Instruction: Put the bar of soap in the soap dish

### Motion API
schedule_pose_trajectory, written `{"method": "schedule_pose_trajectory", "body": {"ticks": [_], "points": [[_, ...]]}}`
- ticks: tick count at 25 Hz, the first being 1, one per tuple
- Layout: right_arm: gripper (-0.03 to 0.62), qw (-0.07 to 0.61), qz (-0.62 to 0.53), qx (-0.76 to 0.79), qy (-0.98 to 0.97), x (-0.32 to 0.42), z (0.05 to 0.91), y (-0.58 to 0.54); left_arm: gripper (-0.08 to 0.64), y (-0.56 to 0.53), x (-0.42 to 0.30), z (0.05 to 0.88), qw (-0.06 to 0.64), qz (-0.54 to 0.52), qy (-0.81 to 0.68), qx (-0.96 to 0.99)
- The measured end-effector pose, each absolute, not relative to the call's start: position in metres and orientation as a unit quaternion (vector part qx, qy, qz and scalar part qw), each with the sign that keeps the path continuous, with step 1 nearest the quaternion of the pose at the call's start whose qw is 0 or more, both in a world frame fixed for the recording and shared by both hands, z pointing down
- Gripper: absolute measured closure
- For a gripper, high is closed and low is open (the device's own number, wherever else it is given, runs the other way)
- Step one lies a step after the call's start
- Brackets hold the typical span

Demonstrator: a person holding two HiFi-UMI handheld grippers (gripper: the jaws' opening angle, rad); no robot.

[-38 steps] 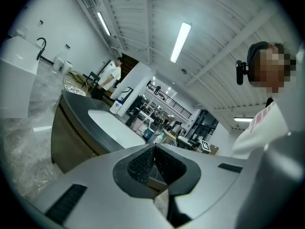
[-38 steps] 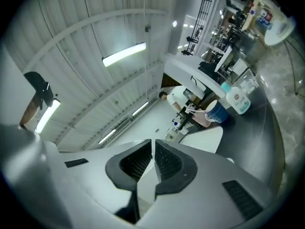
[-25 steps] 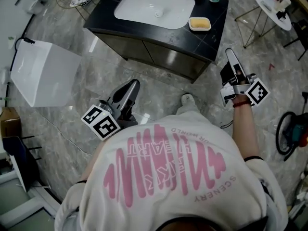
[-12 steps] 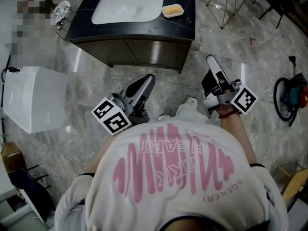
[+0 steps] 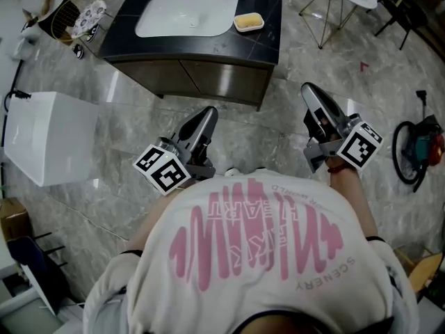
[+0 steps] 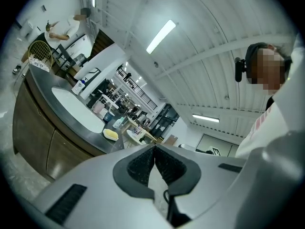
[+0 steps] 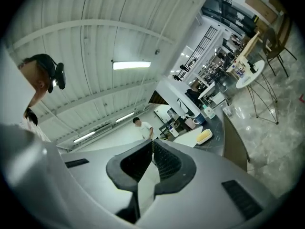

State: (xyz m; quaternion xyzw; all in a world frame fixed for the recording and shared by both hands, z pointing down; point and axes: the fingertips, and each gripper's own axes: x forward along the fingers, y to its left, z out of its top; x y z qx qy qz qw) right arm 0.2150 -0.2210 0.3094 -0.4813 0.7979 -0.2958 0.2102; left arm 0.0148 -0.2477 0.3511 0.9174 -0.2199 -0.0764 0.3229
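Left gripper and right gripper: both clenched, nothing between the pads. Well ahead of both fingertips, on the dark counter, the yellow bar of soap already lies in the white soap dish. Judged light, rigid and slippery; best gripped across its long sides.

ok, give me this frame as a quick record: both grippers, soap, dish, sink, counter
left gripper: jaws together, nothing between them
right gripper: jaws together, nothing between them
bar of soap: yellow, lying in the soap dish
soap dish: white, on the counter, right of the sink in the head view
sink: white basin set in the counter
counter: dark top, cabinet below
gripper contact: none, both held short of the counter
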Motion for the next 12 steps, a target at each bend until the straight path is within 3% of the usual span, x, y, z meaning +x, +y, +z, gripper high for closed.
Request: {"method": "schedule_pose_trajectory", "body": {"ticks": [12], "points": [[0.577,0.210,-0.304,-0.446,0.815,0.2191,0.3170,-0.2202,0.551,-0.2401,0.0175,0.3489,0.318,-0.072,-0.252,0.911]]}}
